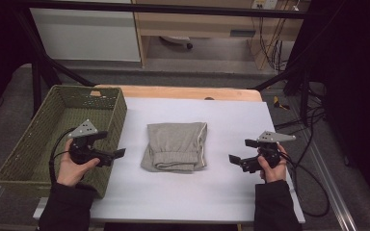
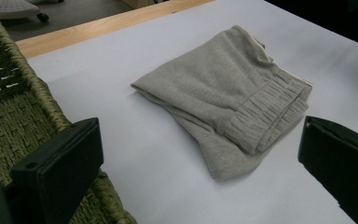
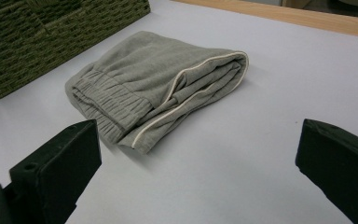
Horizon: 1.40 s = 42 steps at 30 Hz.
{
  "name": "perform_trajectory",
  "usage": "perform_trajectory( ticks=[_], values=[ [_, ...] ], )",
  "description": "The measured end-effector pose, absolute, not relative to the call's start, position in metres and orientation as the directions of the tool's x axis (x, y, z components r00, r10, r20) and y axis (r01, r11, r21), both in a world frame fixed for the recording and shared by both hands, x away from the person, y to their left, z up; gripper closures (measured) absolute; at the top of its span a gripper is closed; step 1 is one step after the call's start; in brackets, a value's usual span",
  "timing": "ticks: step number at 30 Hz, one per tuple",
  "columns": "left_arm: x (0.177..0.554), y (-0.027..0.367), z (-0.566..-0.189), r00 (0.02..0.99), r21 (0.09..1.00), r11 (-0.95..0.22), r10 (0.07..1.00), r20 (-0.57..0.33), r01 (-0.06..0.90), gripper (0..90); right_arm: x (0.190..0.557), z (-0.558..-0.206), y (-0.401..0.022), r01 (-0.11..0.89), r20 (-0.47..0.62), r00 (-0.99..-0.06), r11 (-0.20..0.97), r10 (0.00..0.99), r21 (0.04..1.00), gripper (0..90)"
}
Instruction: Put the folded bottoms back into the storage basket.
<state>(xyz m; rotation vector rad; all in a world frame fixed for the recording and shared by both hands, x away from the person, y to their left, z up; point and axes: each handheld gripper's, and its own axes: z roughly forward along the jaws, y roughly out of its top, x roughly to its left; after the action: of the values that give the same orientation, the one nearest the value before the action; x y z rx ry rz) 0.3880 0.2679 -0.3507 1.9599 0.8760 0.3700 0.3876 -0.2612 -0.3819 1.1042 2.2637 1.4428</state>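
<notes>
Cloth (image 1: pixel 175 146), grey and folded, lies mid-table on the white sheet (image 1: pixel 197 197), with a woven basket (image 1: pixel 14 159) at the left edge. The left gripper (image 1: pixel 117 155) is held over the basket's near right corner, jaws spread wide and empty. The right gripper (image 1: pixel 238 153) is held right of the cloth, jaws likewise apart, nothing between them.

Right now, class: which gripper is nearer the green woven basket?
Left. The left gripper sits beside the basket, by its right wall. The right gripper is beyond the folded grey garment.
</notes>
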Motion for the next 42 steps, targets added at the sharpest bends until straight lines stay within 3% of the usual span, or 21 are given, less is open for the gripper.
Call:
perform_trajectory(
  ticks=[42],
  values=[
    [0.382, 0.251, -0.329, 0.69, 0.852, -0.325, 0.722, -0.057, 0.411, 0.0, 0.389, -0.384, -0.26, 0.469, 0.181, -0.684, 0.236, 0.707, 0.851, 1.0]
  ],
)
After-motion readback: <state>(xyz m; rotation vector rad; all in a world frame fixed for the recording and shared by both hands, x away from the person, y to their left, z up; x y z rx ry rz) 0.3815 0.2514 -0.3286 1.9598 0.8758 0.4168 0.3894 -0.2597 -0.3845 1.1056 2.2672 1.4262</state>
